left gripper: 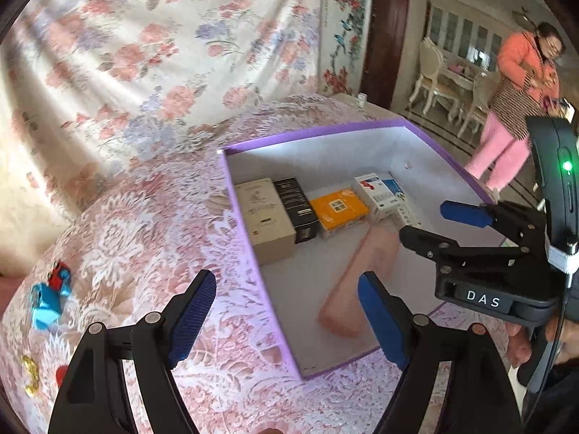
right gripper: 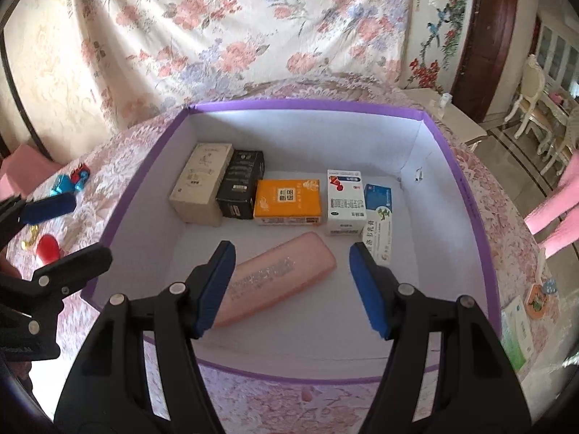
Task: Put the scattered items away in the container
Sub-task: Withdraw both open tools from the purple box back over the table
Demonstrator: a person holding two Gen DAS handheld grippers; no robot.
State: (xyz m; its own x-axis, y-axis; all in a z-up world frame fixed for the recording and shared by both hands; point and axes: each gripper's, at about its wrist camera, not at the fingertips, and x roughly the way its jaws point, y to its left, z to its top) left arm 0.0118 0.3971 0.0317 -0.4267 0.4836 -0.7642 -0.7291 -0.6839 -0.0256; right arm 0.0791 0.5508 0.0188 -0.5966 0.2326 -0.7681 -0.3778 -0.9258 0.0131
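Observation:
A purple box (right gripper: 481,238) with a white inside stands on the lace-covered table; it also shows in the left wrist view (left gripper: 246,238). Inside lie a beige carton (right gripper: 201,184), a black carton (right gripper: 242,184), an orange carton (right gripper: 287,202), white medicine cartons (right gripper: 343,202) and a pink case (right gripper: 275,278). My right gripper (right gripper: 289,285) is open and empty above the pink case. My left gripper (left gripper: 289,318) is open and empty over the box's left wall. A blue and red toy (left gripper: 49,298), a gold item (left gripper: 30,376) and a red item (right gripper: 49,249) lie on the table to the left.
A green-white packet (right gripper: 515,332) and an orange tag (right gripper: 539,298) lie on the table right of the box. A floral sheet (right gripper: 235,29) hangs behind. A person in orange and pink (left gripper: 521,83) stands at the far right near dining chairs (left gripper: 430,76).

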